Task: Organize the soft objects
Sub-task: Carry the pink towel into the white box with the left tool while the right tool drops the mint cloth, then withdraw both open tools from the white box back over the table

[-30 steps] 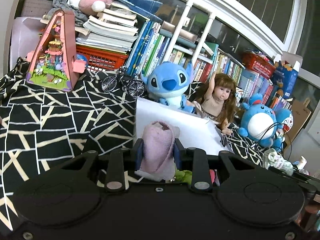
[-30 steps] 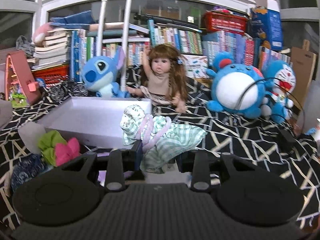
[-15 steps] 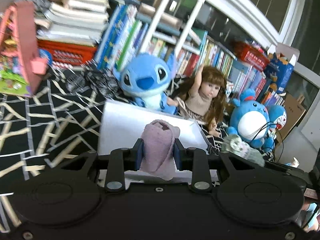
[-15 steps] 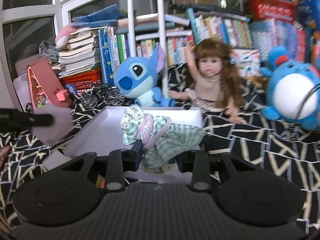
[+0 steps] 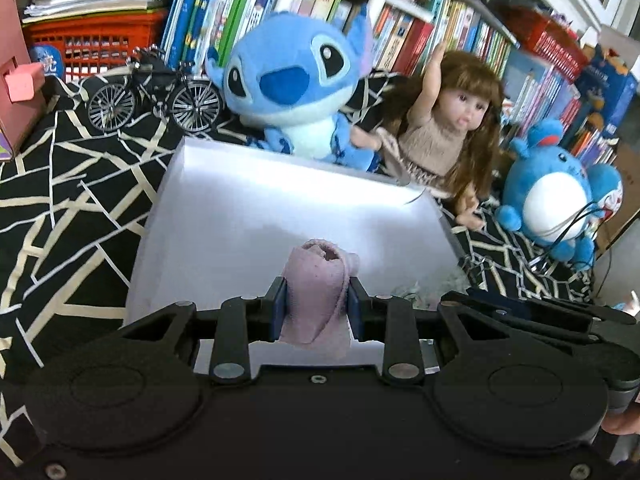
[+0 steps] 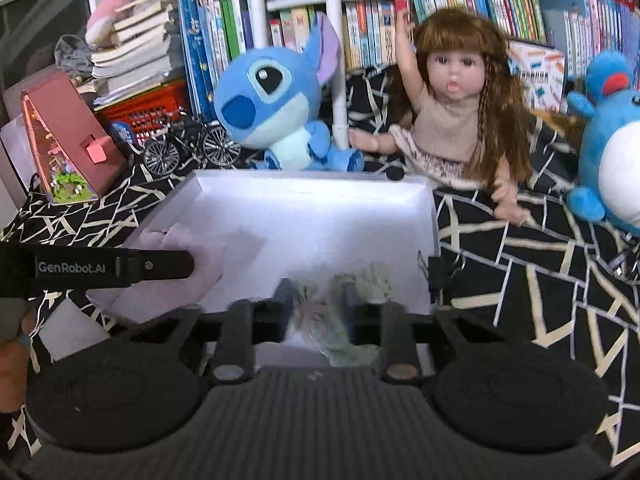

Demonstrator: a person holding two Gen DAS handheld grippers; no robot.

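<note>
Left claw (image 5: 315, 306): clenched on a rolled pink sock (image 5: 316, 292), which hangs between the blue pads above the near half of the white box (image 5: 200, 184).
Right claw (image 6: 315, 306): clenched on a bundle of green checked cloth (image 6: 340, 312) (blurred, so its exact shape is unclear), held over the near right part of the same box.
White box: open, shallow, sitting on the black-and-cream patterned cloth (image 5: 60, 216); its floor looks bare from both views.
Step in hand: judged to be setting both soft items down inside the box.
Doing it well: lower each claw until the fabric touches the box floor before letting go, so the roll does not unwind or bounce out; place the sock to the left and the checked cloth to the right, apart from each other.
Watch for: the two claws are close together, and the binder clip (image 6: 440, 276) on the right wall could snag cloth.
</note>
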